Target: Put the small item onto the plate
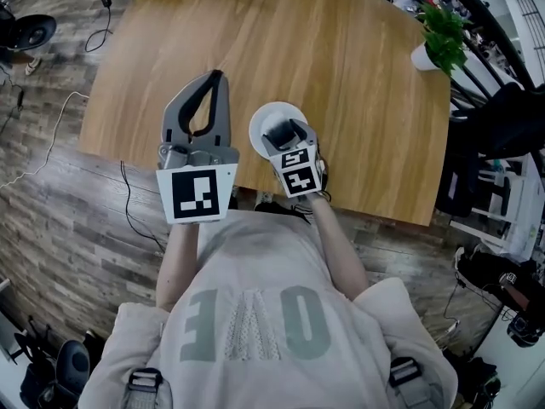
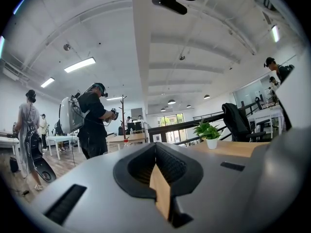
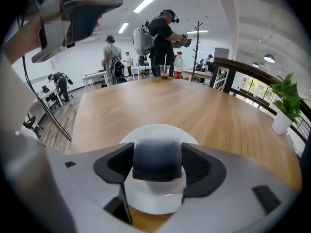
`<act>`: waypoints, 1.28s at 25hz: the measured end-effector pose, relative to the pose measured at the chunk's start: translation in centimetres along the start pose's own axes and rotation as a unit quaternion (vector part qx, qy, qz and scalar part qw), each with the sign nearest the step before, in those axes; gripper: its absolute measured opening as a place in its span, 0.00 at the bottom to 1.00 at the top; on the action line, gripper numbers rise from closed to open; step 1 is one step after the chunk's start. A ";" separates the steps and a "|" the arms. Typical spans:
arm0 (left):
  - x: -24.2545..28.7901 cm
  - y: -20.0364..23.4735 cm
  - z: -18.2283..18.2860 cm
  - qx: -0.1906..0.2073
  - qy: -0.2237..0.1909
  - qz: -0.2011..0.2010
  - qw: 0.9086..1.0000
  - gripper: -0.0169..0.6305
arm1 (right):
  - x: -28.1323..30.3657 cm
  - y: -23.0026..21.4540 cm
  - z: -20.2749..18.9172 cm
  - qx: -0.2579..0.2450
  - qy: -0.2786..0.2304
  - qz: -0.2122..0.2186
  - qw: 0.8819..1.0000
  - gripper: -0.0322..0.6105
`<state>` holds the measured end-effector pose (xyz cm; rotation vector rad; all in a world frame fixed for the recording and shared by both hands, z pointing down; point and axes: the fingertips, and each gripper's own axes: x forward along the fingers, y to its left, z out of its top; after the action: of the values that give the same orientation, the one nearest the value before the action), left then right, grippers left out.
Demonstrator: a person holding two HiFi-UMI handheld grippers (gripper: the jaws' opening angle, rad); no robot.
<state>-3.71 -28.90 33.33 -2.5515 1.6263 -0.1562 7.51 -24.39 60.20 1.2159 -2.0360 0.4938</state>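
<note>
A small dark block point(image 3: 157, 158) is clamped between the jaws of my right gripper point(image 3: 157, 163). It hangs just above a white plate point(image 3: 146, 132) near the table's front edge. In the head view the plate point(image 1: 266, 114) shows partly under my right gripper point(image 1: 286, 131) and the block point(image 1: 281, 131); I cannot tell whether the block touches it. My left gripper point(image 1: 217, 77) is held to the left of the plate, above the wooden table point(image 1: 341, 58). Its jaws are together with nothing in them. In the left gripper view my left gripper point(image 2: 156, 152) points level across the room.
A potted plant point(image 1: 438, 41) stands at the table's far right edge, near a black railing. A red-capped bottle point(image 3: 178, 64) and a cup point(image 3: 164, 72) stand at the far end. Several people point(image 3: 165, 33) work beyond the table. Cables lie on the floor at left.
</note>
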 end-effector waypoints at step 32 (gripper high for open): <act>-0.2 -0.6 2.3 -0.022 -0.025 -0.016 0.999 0.04 | -11.0 -5.8 15.4 0.076 -0.253 -0.091 0.960 0.53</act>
<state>-2.95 -28.37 31.17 -2.5928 1.5896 -0.0578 10.24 -30.28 41.46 1.7458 -2.2998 0.2679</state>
